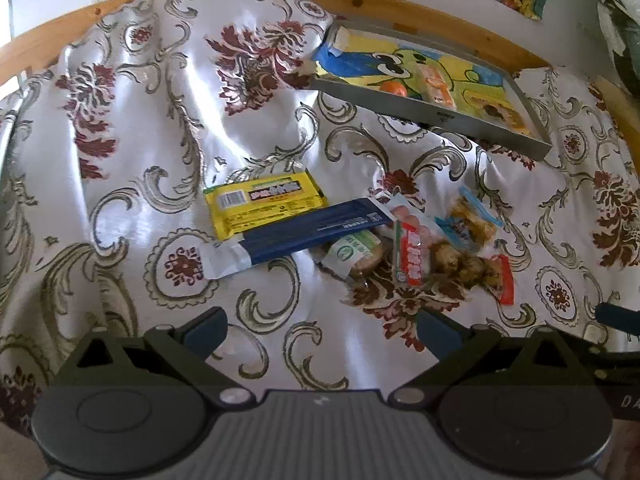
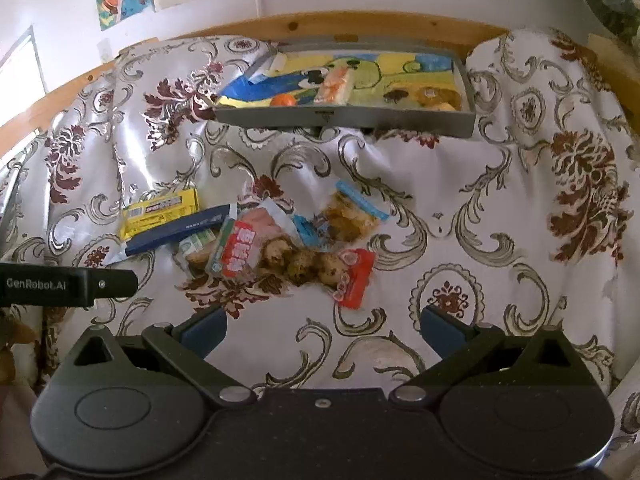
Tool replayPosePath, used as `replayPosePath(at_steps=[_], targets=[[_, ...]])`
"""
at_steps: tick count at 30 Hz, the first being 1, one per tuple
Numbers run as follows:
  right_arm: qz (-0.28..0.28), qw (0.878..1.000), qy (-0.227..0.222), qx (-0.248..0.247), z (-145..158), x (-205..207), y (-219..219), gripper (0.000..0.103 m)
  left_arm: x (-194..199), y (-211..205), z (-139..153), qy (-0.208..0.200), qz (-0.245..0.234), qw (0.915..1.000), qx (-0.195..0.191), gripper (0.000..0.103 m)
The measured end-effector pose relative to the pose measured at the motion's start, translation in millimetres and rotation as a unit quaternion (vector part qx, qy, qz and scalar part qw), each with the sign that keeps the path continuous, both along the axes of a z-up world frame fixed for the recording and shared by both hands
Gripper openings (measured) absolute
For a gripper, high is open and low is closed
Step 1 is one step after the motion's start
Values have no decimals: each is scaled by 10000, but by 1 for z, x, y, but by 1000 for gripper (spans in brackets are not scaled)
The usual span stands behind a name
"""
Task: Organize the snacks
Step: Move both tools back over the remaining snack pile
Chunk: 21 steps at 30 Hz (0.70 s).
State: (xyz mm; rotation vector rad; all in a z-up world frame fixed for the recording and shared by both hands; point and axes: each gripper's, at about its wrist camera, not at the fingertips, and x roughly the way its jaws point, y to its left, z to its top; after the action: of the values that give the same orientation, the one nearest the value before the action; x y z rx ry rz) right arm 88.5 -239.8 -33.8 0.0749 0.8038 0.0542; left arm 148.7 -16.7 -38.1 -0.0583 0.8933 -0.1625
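Hovering: we've got both tongs hanging over the snack pile, nothing picked up yet.
Left gripper [image 1: 322, 330]: released, jaws spread wide, pointed at the left side of the heap, so probably lined up for the bars.
Right gripper [image 2: 324, 326]: released too, aimed nearer the red-ended pack.
Carrier: a bed-like top under a shiny, rumpled floral cloth [image 1: 132, 128], wooden rail along the far edge. We'd guess the slick folds make flat packs slide.
Snack pile: loose heap around the middle of the cloth, packs overlapping.
Yellow bar [image 1: 264, 206]: flat, crinkly foil, partly under the navy one.
Navy bar [image 1: 304, 230]: long thin wrapper lying slantwise across the others, so we'd reckon it comes off first.
Red-label pack [image 2: 236, 254]: clear film, soft and lumpy.
Quail-egg-looking pack [image 2: 316, 266]: see-through with round brown lumps, red end. Our guess on contents only.
Blue-edged pack [image 2: 352, 212]: small clear pouch on the far side of the heap.
Tray [image 1: 436, 114]: grey shallow box at the far edge, cartoon picture as liner, a few orange-ish snacks already inside, so that's where things go.
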Motion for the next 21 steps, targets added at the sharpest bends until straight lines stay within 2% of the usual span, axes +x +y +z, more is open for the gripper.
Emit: replayPosePath(at_steps=[9,21], targets=[[83,9997,220,15,-8,15,0,102,24,-3,-3,151,-328,9992,190,103],[531,9973,120,-500,-15,47,3,102,44,-9,-17,167,-732,9969,247,103]])
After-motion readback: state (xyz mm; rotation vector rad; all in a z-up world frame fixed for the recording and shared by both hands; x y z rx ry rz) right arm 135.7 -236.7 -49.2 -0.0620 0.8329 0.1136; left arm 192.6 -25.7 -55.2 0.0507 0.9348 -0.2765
